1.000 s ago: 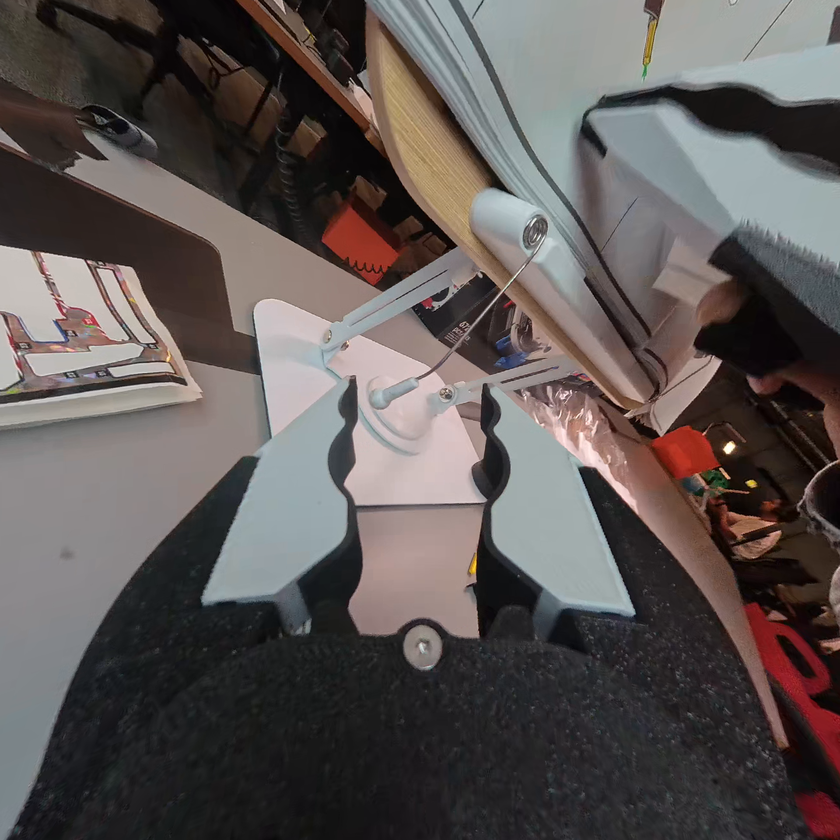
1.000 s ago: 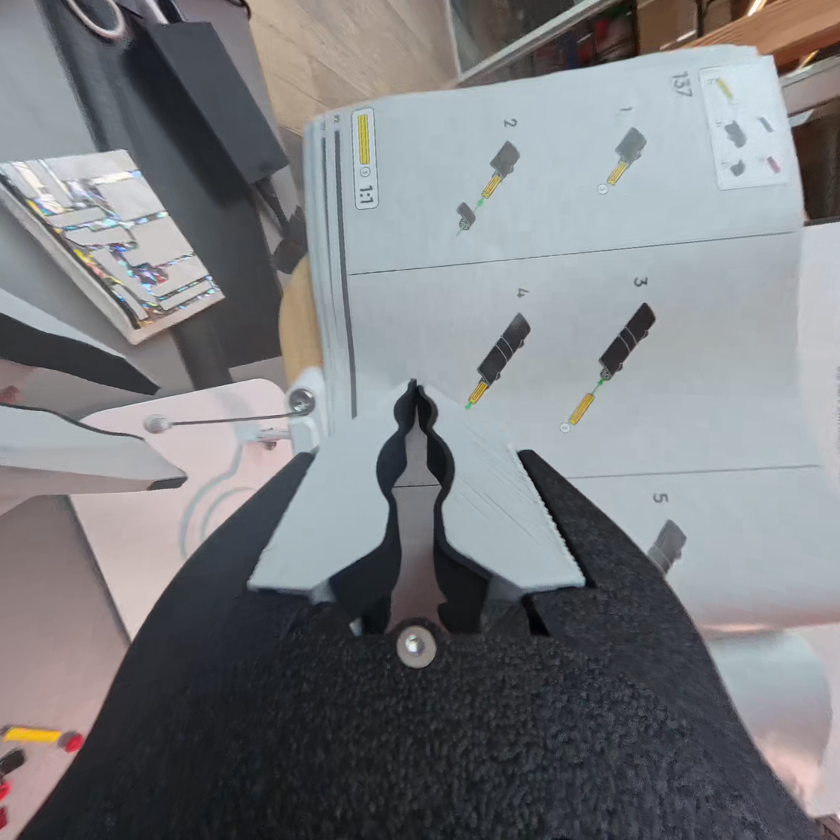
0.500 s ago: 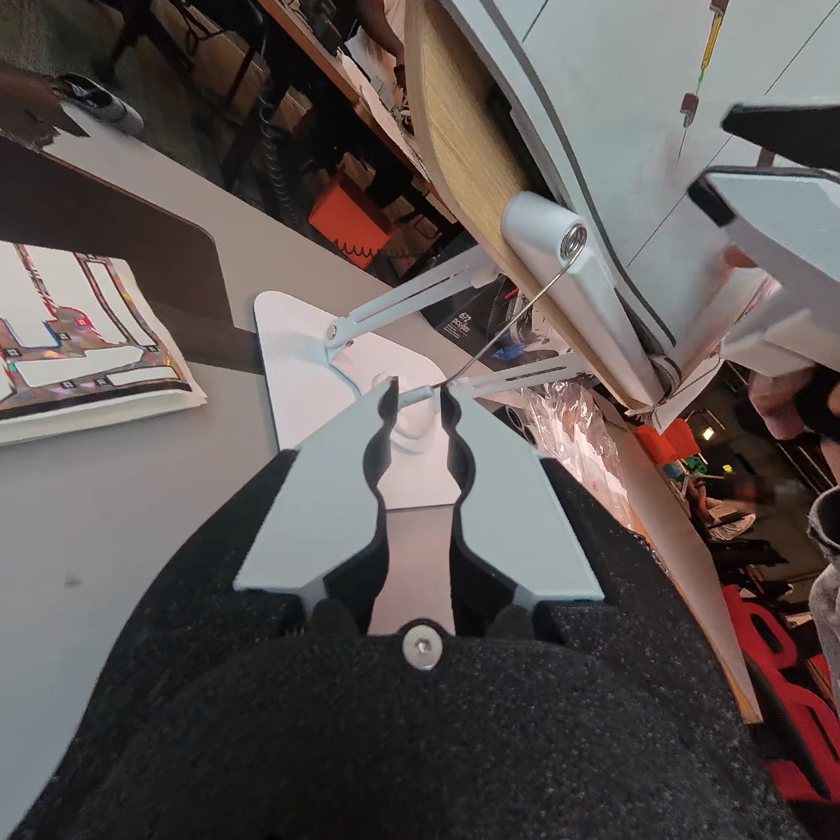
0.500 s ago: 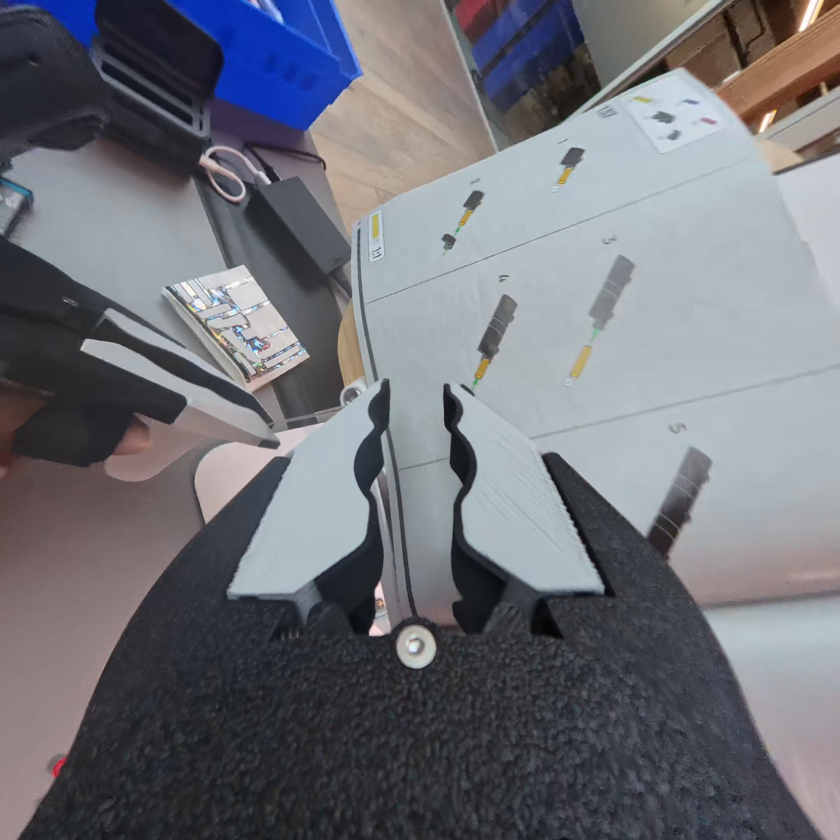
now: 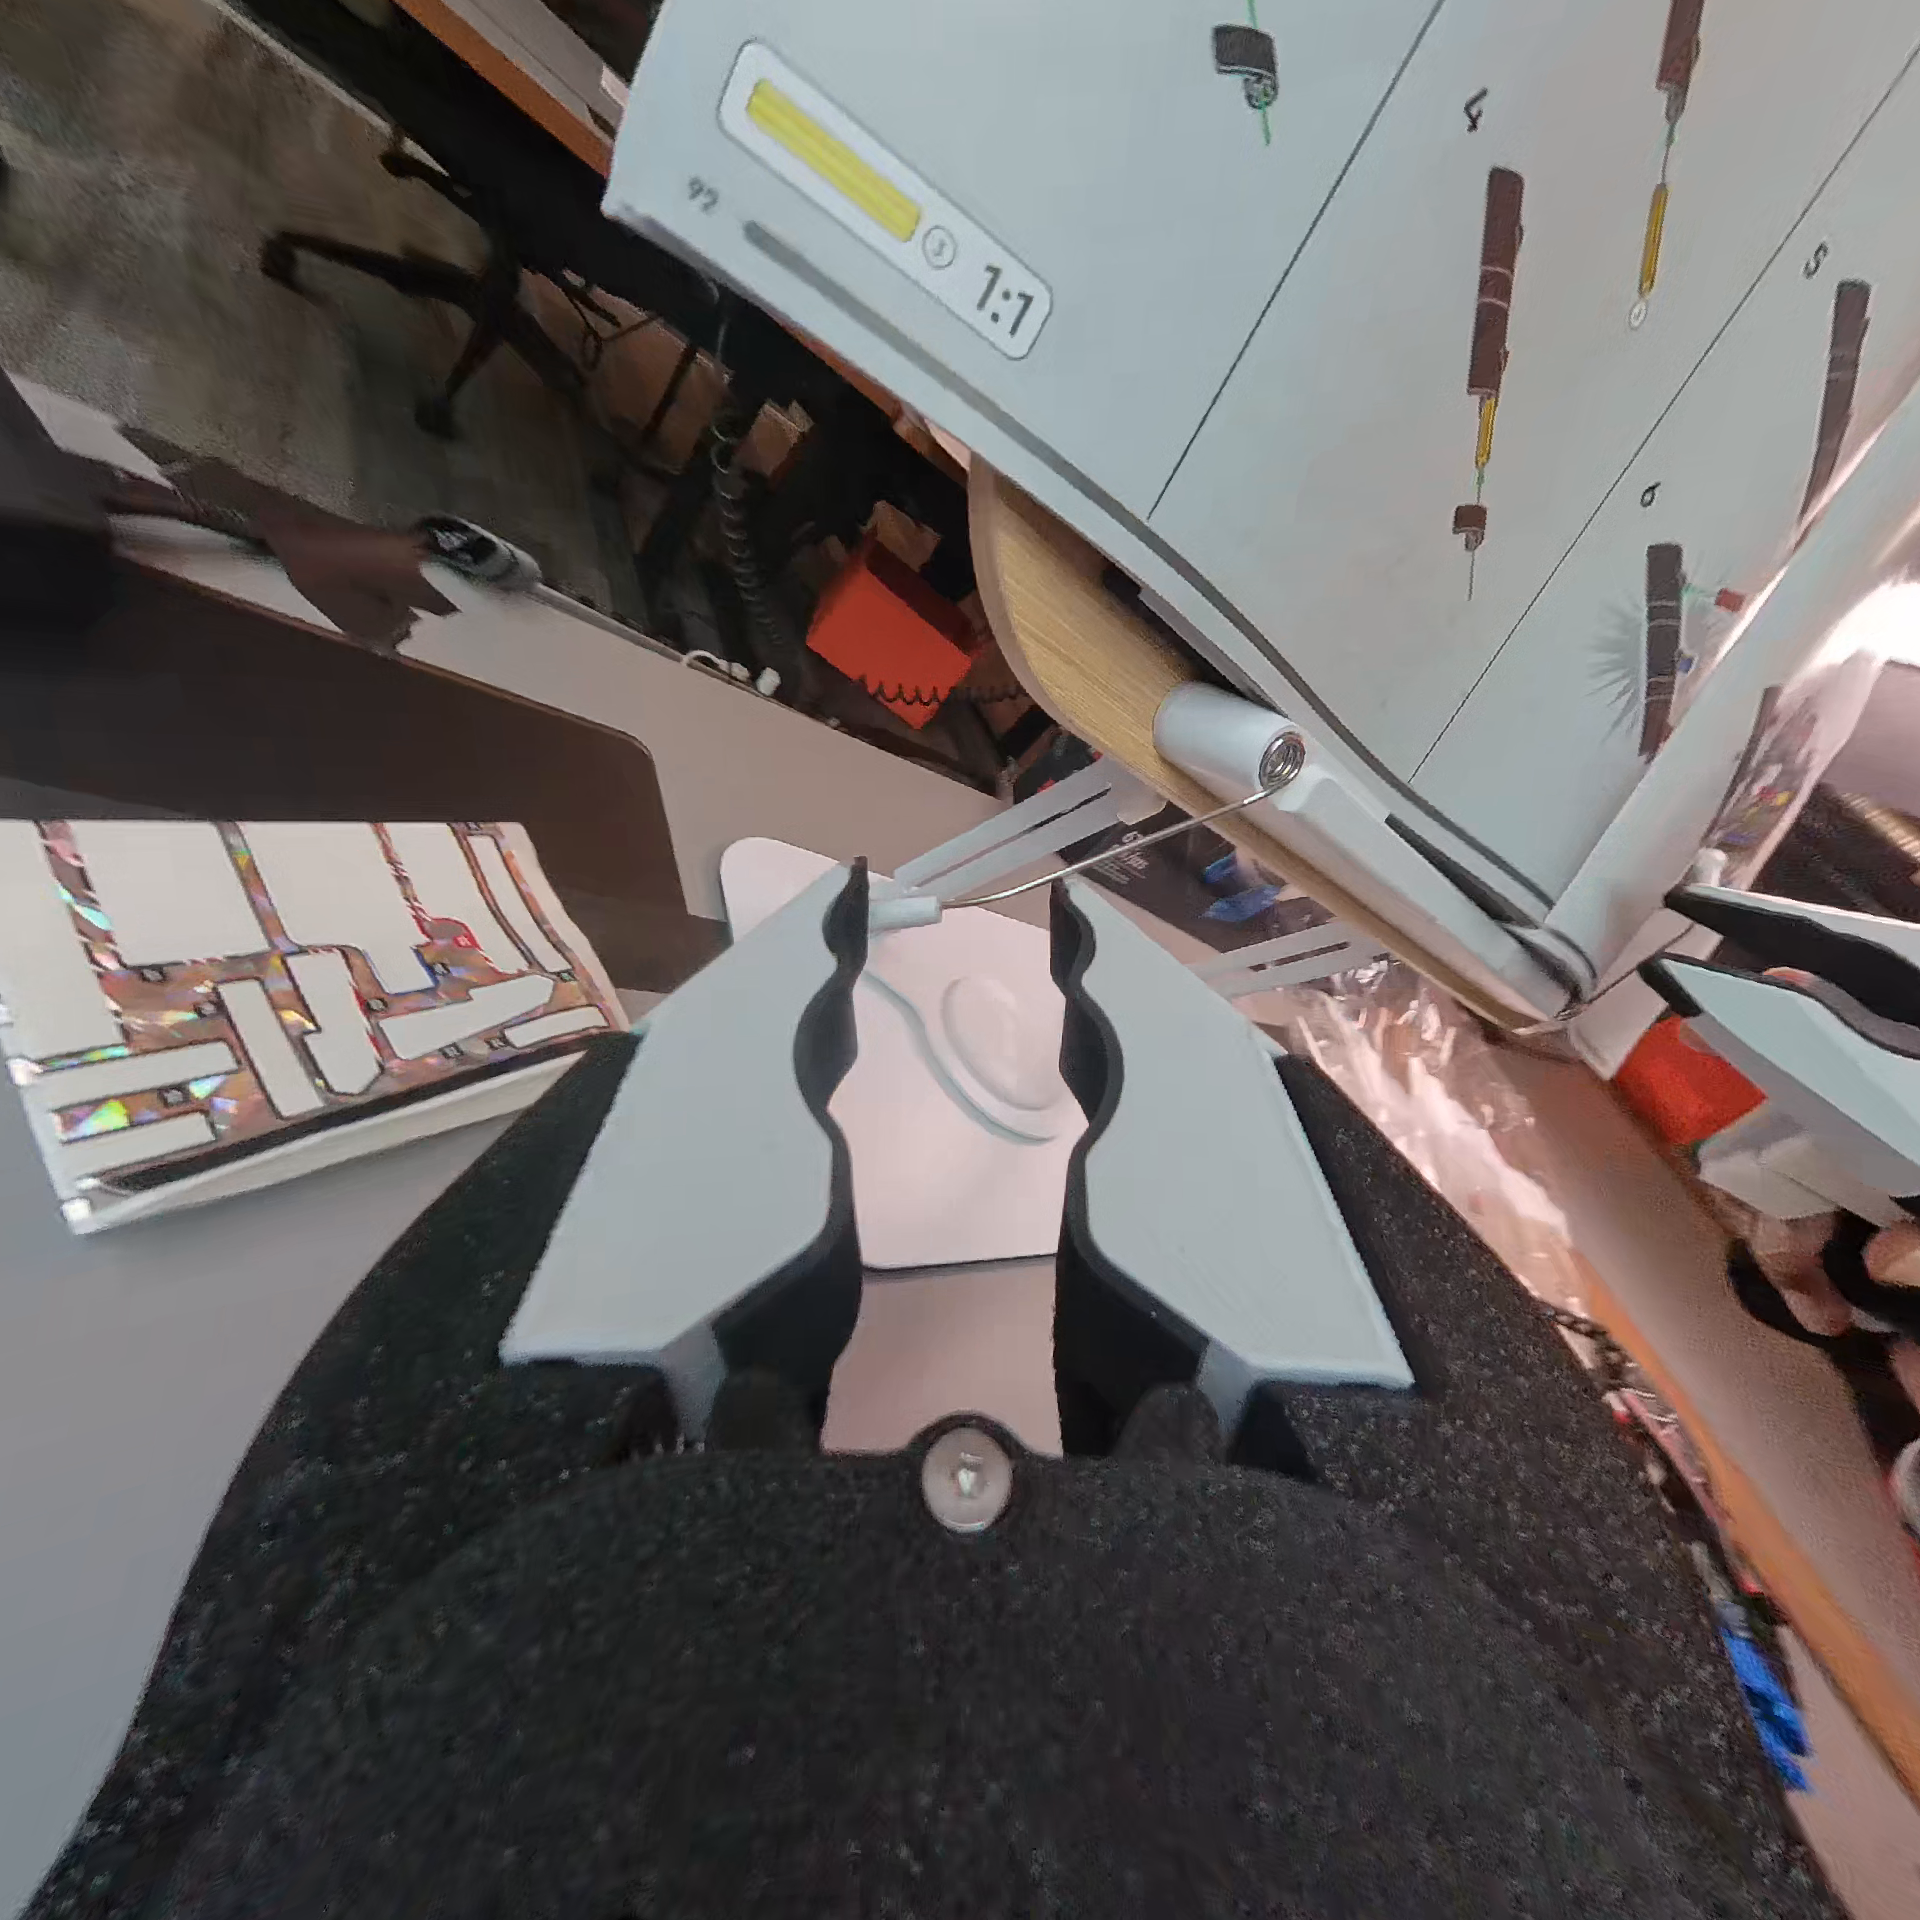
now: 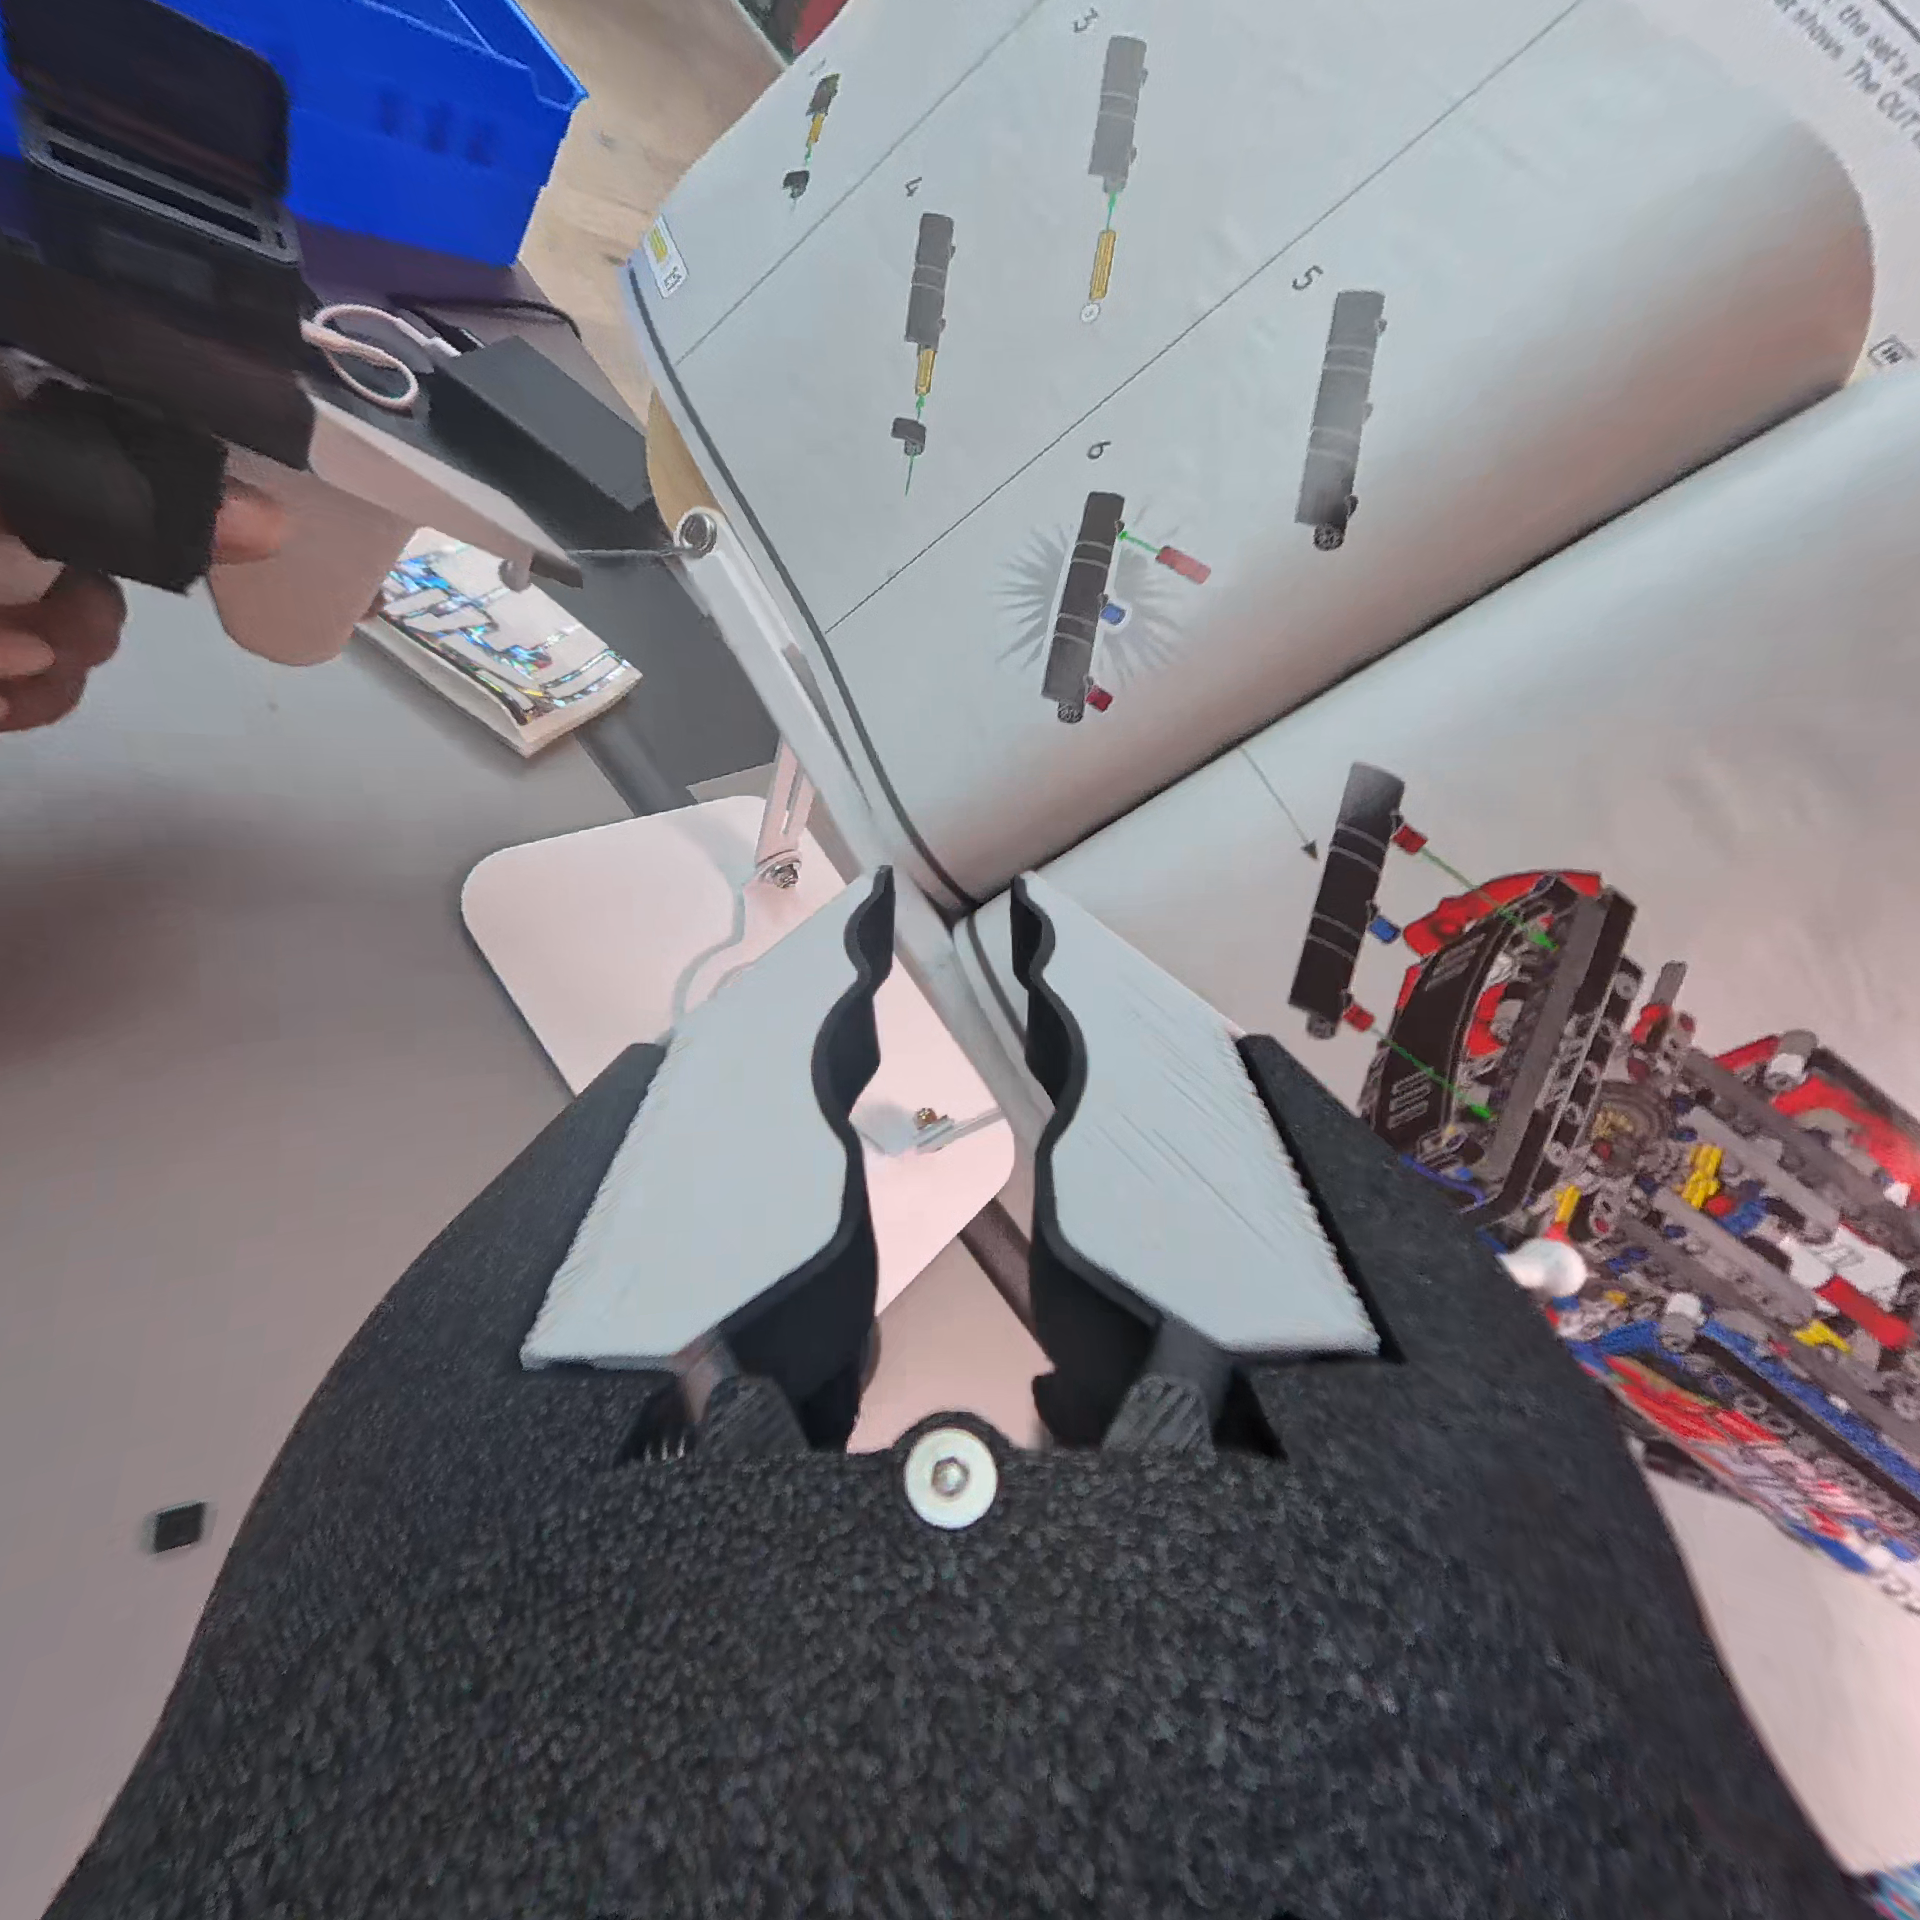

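Spreading across the upper right of both views, an open instruction booklet (image 6: 1299,436) rests on a tilted wooden book stand (image 5: 1081,644), its left page showing small numbered part diagrams and its right page a colourful model drawing. Below it lies the grey table (image 6: 260,987), on which the stand's white base plate (image 5: 956,1174) sits flat, joined to the board by slim white struts. To the left on the table lies a white sheet with shiny holographic outlines (image 5: 260,987), part of it over a dark mat. A blue bin (image 6: 416,114) stands at the far edge, with a black box (image 6: 530,416) and a white looped cord near it. The left gripper (image 5: 954,914) hangs over the base plate with its jaws parted; the white-capped tip (image 5: 906,914) of the stand's thin wire page holder (image 5: 1122,847) lies against the inner edge of its left finger, and I cannot tell whether that finger presses it. The wire runs up to a white hinge block (image 5: 1236,743) on the board's lower ledge. The right gripper (image 6: 951,904) is likewise spread apart, gripping nothing, its tips just before the booklet's centre fold and the stand's white ledge. A small dark square (image 6: 177,1527) lies alone on the table at lower left.
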The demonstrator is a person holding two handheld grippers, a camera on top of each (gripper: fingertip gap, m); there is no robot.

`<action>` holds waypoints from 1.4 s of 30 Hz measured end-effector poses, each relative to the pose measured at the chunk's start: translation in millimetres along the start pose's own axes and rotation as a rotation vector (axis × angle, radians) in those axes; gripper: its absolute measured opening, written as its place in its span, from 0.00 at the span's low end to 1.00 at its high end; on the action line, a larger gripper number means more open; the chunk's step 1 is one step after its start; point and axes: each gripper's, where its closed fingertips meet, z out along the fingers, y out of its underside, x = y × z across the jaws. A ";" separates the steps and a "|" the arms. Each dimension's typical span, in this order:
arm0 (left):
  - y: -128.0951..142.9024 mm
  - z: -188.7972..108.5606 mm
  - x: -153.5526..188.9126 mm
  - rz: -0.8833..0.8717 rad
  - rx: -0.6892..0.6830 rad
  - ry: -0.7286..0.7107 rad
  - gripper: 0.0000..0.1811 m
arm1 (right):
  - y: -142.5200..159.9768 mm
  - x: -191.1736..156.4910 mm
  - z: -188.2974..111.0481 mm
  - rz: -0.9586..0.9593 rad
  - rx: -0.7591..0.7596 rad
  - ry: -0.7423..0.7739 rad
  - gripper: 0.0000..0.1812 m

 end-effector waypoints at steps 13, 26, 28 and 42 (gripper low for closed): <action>-4.1 -1.4 -33.7 -0.093 0.012 -0.132 0.17 | 19.6 -27.2 -30.6 0.181 0.088 -0.069 0.12; -52.7 -8.6 37.7 -0.707 0.228 0.528 0.15 | 38.9 -34.0 -45.2 0.292 0.098 -0.099 0.12; -54.1 -9.0 40.6 -0.666 0.238 0.496 0.19 | 42.1 -34.9 -45.7 0.304 0.095 -0.103 0.11; -48.0 -12.7 34.5 -0.363 0.376 0.130 0.00 | 44.6 -30.6 -53.8 0.316 0.110 -0.094 0.11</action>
